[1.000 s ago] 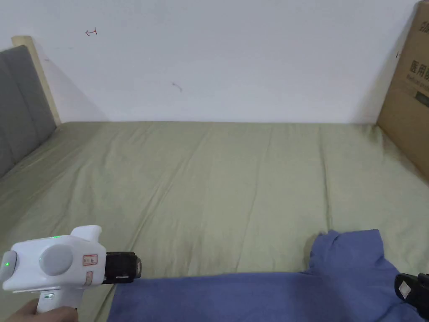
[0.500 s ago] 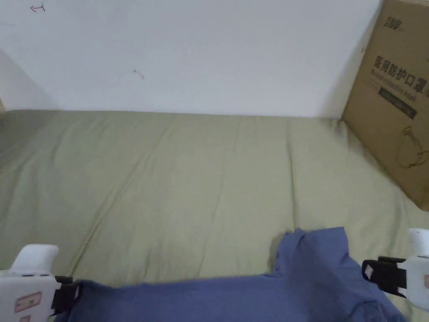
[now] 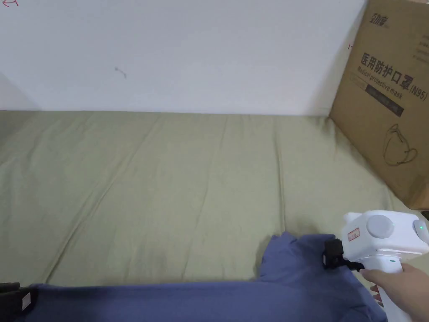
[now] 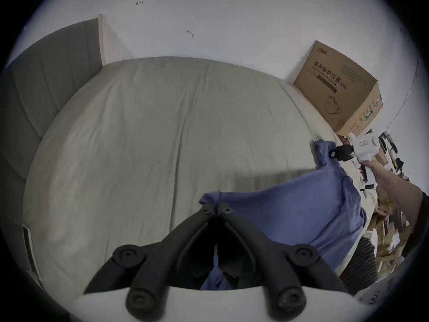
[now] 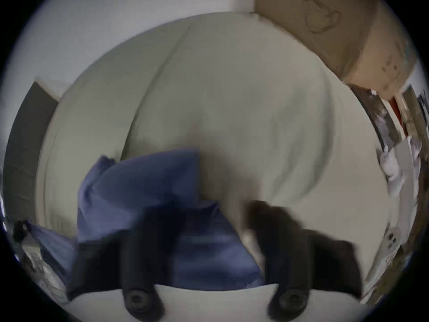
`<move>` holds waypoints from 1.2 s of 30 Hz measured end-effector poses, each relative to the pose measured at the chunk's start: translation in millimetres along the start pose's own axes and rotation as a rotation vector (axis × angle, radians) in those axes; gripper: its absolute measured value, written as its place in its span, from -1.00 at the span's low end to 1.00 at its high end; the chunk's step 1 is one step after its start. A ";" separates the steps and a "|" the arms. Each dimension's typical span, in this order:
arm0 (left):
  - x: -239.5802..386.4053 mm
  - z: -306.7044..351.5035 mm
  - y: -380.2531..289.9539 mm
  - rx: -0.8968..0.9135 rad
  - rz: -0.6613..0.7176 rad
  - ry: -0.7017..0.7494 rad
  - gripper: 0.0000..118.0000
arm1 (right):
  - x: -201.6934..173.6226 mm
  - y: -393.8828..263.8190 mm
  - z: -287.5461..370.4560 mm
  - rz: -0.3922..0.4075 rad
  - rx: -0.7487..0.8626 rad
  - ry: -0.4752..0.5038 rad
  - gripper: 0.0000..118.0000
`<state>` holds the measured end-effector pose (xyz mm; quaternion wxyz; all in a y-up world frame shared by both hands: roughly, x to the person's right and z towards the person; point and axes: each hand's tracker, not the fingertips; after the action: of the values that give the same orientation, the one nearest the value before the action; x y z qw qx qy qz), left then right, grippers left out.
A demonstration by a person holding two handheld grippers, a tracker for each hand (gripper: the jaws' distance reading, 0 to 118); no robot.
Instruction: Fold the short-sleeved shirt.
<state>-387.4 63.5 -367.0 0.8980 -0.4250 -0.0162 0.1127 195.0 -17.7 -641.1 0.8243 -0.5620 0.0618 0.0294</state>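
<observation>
— Shirt [image 3: 176,299] first: where does it lie?
— Blue, spread along the near edge of the bed [image 3: 188,188], on the olive-green sheet, with one short sleeve [image 3: 293,255] turned up toward the wall at the bed's right end.
— What stands around the bed, left to right?
— A grey padded headboard [image 4: 41,90] at its left end, a white wall [image 3: 188,54] along its far side, and a large cardboard box [image 3: 387,105] at its far right corner. Beyond the bed's right edge, the left gripper view shows a jumble of small items, too small to make out. Nothing lies on the sheet between shirt and wall.
— And the tongs?
— The left gripper [image 4: 217,207] has its jaws pressed together, pinching the shirt's left corner at the bed's near edge. The right gripper [image 3: 331,253], held in a hand [image 3: 400,283], sits at the upturned sleeve; in its own blurred view the jaws stand spread, one over the blue cloth, the other over bare sheet.
</observation>
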 end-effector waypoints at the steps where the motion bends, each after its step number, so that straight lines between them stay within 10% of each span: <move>1: -1.6 -0.7 0.9 0.001 0.007 -0.005 -1.00 | -1.9 -1.4 7.6 0.047 0.031 -0.014 -0.74; 2: -3.3 -1.5 2.0 0.002 0.017 -0.011 -1.00 | -1.2 -1.5 14.1 0.058 0.038 0.037 -1.00; 17: 5.9 32.2 19.5 0.139 0.002 -0.053 -1.00 | 32.5 -59.2 177.8 -0.093 0.385 0.140 -1.00; 36: -0.4 83.0 -139.9 -0.049 -0.075 -0.154 -0.82 | 62.4 -294.3 180.2 -0.239 0.142 0.145 -0.99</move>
<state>-371.8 40.7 -206.7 0.8870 -0.4362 -0.1037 0.1108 304.0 40.8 -312.9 0.8529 -0.5064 0.0557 -0.1142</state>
